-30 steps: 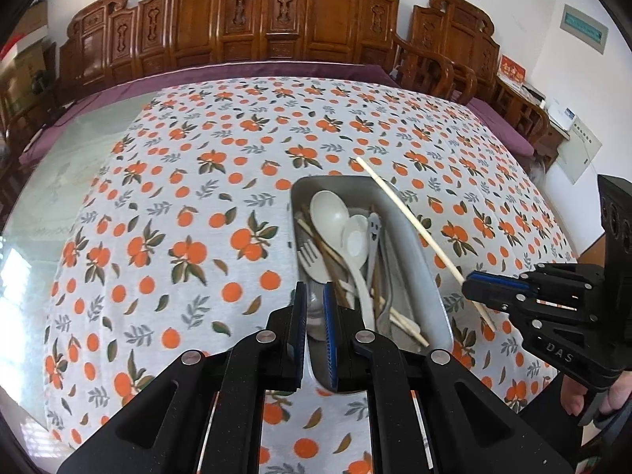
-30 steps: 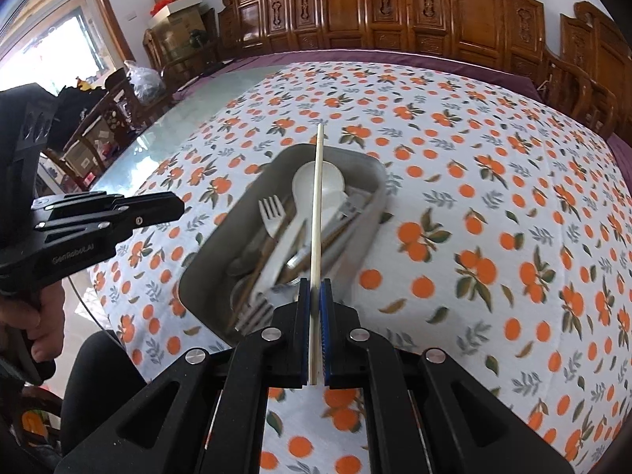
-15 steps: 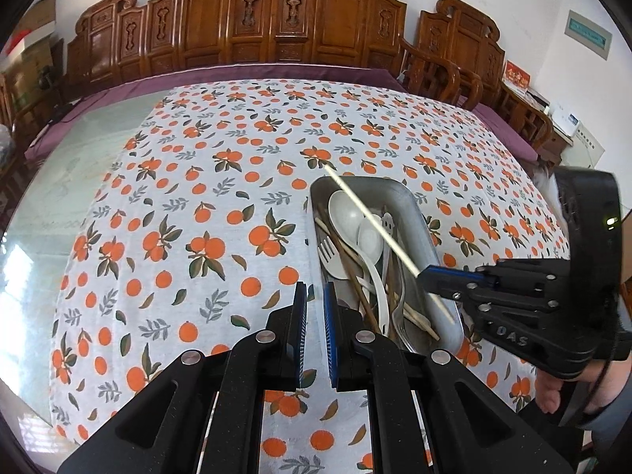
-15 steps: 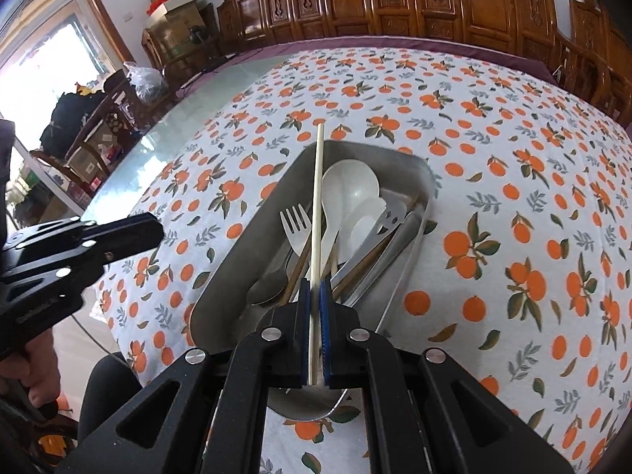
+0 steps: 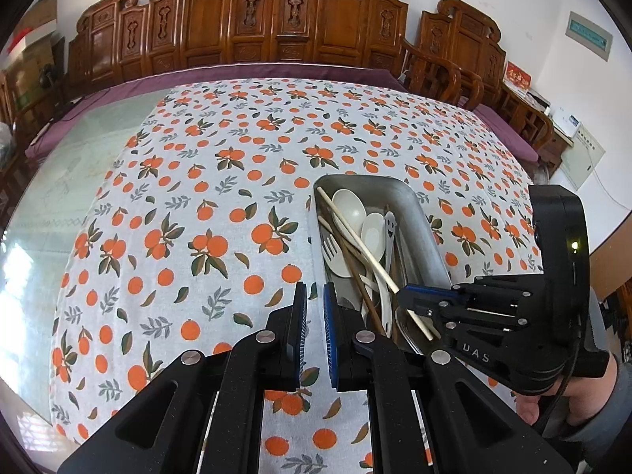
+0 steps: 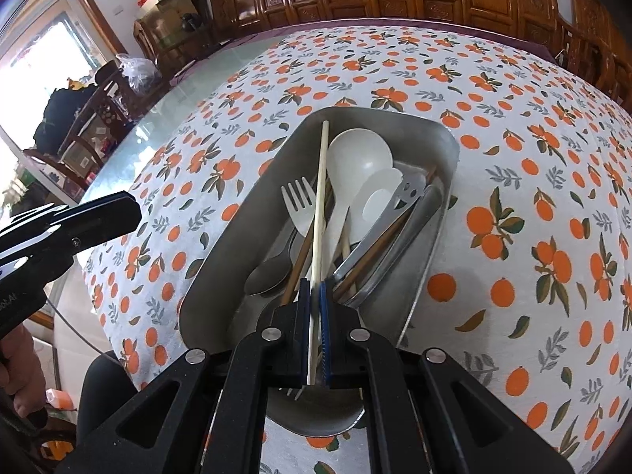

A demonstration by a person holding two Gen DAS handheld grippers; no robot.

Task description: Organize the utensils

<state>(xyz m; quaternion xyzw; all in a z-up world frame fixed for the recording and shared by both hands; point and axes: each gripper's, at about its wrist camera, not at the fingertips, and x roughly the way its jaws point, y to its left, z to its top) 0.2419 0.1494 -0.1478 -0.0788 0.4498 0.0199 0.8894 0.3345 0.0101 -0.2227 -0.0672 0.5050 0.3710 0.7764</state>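
A metal tray (image 6: 442, 146) on the orange-print tablecloth holds white spoons (image 6: 359, 150), a white fork (image 6: 298, 201), metal utensils and brown chopsticks. My right gripper (image 6: 315, 288) is shut on a pale chopstick (image 6: 320, 197) and holds it low over the tray, pointing along its length. In the left wrist view the right gripper (image 5: 407, 296), the chopstick (image 5: 355, 239) and the tray (image 5: 422, 213) show at right. My left gripper (image 5: 314, 296) hangs over the cloth just left of the tray, jaws nearly closed and empty.
The tablecloth (image 5: 221, 197) covers a glass-topped table (image 5: 51, 181). Carved wooden chairs (image 5: 276, 27) line the far side. The table's near edge is just below the tray (image 6: 276, 434). Chairs and clutter stand at left (image 6: 98, 118).
My right gripper has carried the pale chopstick leftward and down over the tray. The left gripper has shifted left, off the tray's end onto the cloth beside it.
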